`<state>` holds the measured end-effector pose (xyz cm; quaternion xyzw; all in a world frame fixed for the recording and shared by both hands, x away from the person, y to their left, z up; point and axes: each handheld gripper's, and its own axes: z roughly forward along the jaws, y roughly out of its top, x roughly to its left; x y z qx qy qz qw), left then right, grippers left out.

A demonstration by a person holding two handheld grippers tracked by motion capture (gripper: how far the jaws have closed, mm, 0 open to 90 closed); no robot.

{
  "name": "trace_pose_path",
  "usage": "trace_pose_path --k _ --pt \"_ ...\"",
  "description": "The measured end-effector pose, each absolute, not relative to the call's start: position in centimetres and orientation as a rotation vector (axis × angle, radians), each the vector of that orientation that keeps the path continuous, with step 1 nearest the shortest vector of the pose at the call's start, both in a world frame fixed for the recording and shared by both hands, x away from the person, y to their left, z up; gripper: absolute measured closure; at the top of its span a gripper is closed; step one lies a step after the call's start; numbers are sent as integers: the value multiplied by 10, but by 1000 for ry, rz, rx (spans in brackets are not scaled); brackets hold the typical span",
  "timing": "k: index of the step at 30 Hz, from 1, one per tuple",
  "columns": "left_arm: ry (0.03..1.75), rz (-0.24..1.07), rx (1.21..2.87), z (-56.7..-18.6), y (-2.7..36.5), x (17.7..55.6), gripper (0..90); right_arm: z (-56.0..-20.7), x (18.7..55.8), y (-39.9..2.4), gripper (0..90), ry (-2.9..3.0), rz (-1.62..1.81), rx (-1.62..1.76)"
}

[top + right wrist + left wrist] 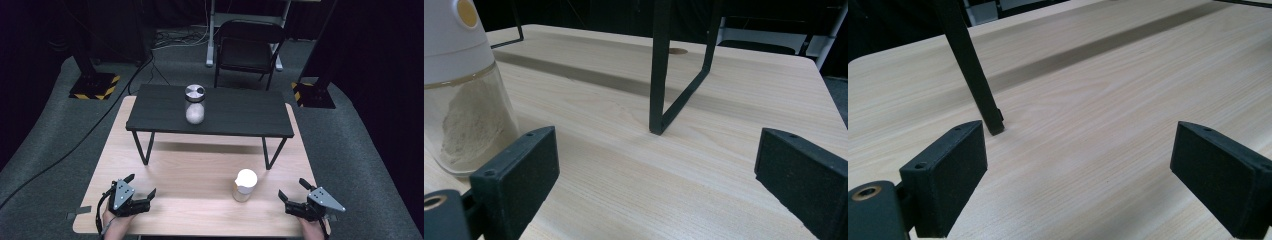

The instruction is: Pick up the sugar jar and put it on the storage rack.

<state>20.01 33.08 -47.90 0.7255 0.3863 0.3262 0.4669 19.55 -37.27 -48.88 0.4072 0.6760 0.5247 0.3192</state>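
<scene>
A glass jar with a white lid (245, 184) holding pale powder stands on the wooden table (200, 165) near its front right; in the right gripper view the jar (464, 100) is close at the left, just beyond my left jaw. A second jar with a metal lid (194, 103) stands on the black raised shelf (230, 112). My left gripper (140, 185) rests low at the front left, open and empty (1078, 165). My right gripper (292, 188) rests at the front right, open and empty (659, 175).
The shelf's black legs (973, 75) (659, 75) stand on the table ahead of each gripper. A black folding chair (247, 50) is behind the table. Stands with yellow-black feet (95, 85) flank it on the grey carpet.
</scene>
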Motion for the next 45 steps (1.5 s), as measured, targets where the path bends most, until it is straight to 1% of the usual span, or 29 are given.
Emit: trace_pose_path --k 10,45 --pt "964 779 1775 -478 333 202 75 -489 196 -373 29 1777 1385 1075" --pt "974 774 1778 -477 331 202 76 -488 196 -372 30 1785 1378 1068"
